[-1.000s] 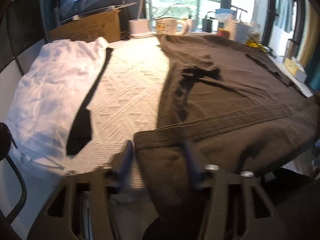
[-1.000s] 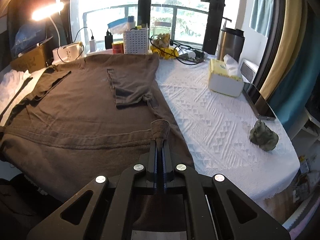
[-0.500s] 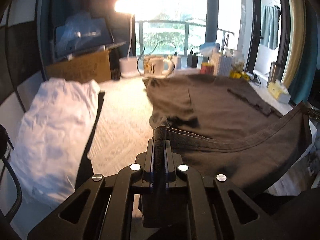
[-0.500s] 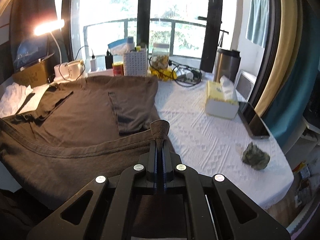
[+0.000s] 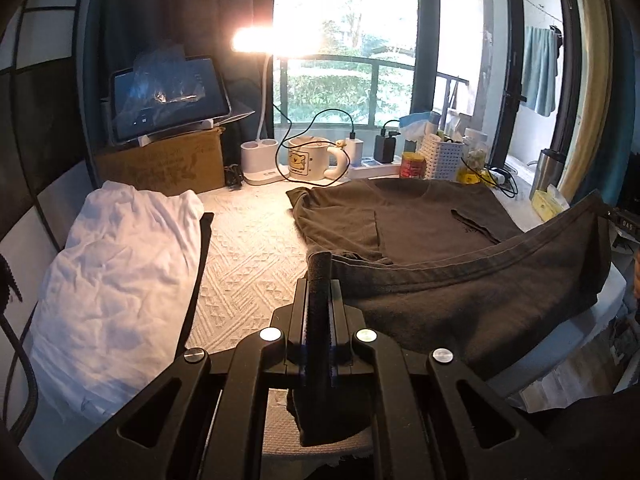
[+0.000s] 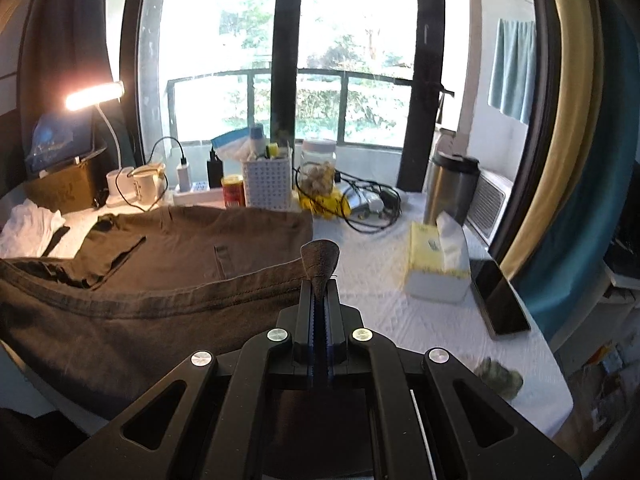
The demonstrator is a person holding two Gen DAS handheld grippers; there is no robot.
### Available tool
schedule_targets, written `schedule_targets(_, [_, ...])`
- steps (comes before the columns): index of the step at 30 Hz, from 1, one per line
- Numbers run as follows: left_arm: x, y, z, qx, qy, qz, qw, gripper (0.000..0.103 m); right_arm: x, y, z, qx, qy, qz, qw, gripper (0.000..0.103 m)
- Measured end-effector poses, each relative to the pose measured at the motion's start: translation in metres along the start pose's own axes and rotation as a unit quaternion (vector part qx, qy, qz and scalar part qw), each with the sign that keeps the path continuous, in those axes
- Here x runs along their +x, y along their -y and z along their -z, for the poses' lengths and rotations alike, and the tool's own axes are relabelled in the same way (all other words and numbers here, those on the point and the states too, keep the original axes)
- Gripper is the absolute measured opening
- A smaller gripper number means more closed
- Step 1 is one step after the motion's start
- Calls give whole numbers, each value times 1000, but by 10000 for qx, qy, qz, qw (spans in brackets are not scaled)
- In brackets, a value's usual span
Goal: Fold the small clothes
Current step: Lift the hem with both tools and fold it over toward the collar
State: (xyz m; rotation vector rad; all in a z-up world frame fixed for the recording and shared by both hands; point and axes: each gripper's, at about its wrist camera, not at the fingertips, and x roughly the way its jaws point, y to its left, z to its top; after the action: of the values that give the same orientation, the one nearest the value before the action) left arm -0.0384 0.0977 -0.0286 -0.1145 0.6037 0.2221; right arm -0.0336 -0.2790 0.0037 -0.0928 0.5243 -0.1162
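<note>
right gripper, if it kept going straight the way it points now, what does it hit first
Probably the white mesh basket at the table's far edge. The right gripper, shut on the brown t-shirt hem, points there over flat shirt; depth is unclear.

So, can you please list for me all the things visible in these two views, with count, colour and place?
T-shirt: 1, dark brown, spread on the table, its near hem lifted at both corners.
Tablecloth: 1, white, textured, covering the table.
Garment: 1, white, crumpled, at the table's left side.
Cardboard box: 1, brown, back left, a tablet standing on it.
Desk lamp: 1, white, lit, at the back.
Mug: 1, cream, at the back.
Basket: 1, white, at the back.
Tin: 1, red, left of the basket.
Tissue box: 1, yellow and white, right side.
Steel flask: 1, silver, behind the tissue box.
Phone: 1, black, right edge.
Left fingers: black, shut on the hem's left corner.
Right fingers: black, shut on its right corner.
</note>
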Motion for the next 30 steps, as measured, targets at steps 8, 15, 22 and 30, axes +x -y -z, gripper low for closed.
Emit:
schedule_targets(8, [11, -10, 10, -245, -300, -295, 9988, 6, 21, -9, -13, -165, -74, -232, 9996, 5])
schedule_targets(15, [12, -6, -3, -122, 57, -496, 9987, 5, 31, -6, -27, -202, -51, -235, 9995, 5])
schedule_targets(22, [34, -12, -44, 35, 390, -464, 9982, 5, 47, 2, -43, -165, -58, -129, 9998, 5])
schedule_targets(30, [69, -15, -88, 299, 668, -406, 9965, 5, 78, 6, -62, -55, -101, -18, 9999, 5])
